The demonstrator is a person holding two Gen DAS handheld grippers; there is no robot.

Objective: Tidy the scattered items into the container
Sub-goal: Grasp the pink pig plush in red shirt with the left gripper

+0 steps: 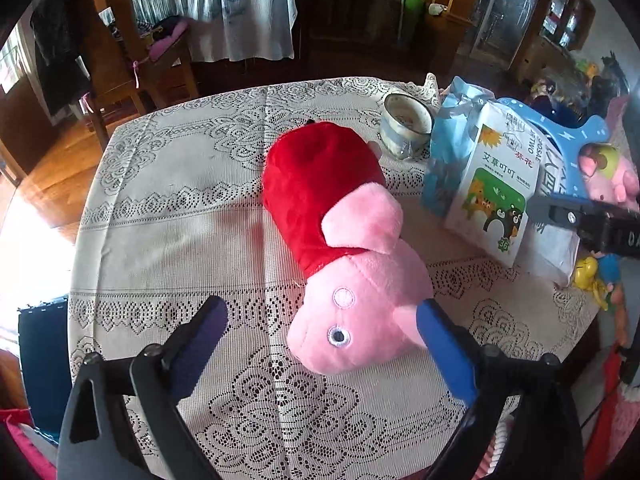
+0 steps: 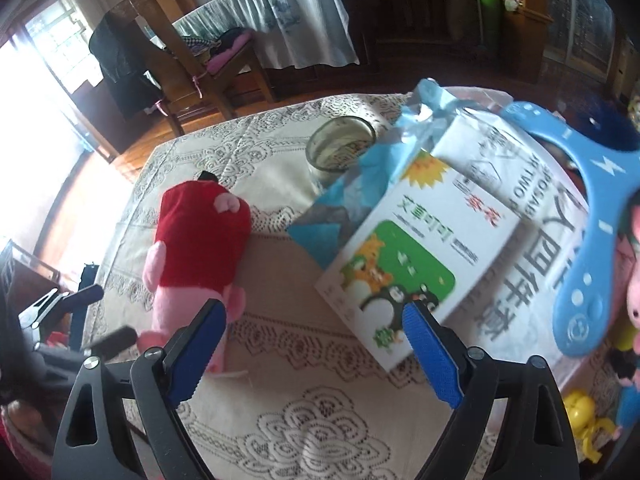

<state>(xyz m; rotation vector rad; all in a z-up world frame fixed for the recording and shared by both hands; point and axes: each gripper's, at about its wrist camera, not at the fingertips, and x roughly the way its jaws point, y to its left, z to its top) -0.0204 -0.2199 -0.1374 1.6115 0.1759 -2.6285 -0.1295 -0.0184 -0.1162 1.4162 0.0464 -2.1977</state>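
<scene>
A pink plush pig in a red dress [image 1: 340, 236] lies on the lace tablecloth [image 1: 180, 208]. My left gripper [image 1: 320, 320] is open, its fingers on either side of the pig's head, low above the cloth. The pig also shows in the right wrist view [image 2: 200, 240]. My right gripper [image 2: 312, 320] is open and empty, close to a white box with a green cartoon label [image 2: 416, 256]. That box [image 1: 496, 184] leans among a blue bag [image 1: 452, 120] and a blue plastic boomerang toy [image 2: 592, 232]. The container is not clearly visible.
A glass jar [image 1: 406, 124] stands behind the pig. A small pink pig toy [image 1: 608, 176] and yellow toys [image 1: 588, 276] sit at the right table edge. A wooden chair [image 1: 132, 60] stands beyond the table's far left corner.
</scene>
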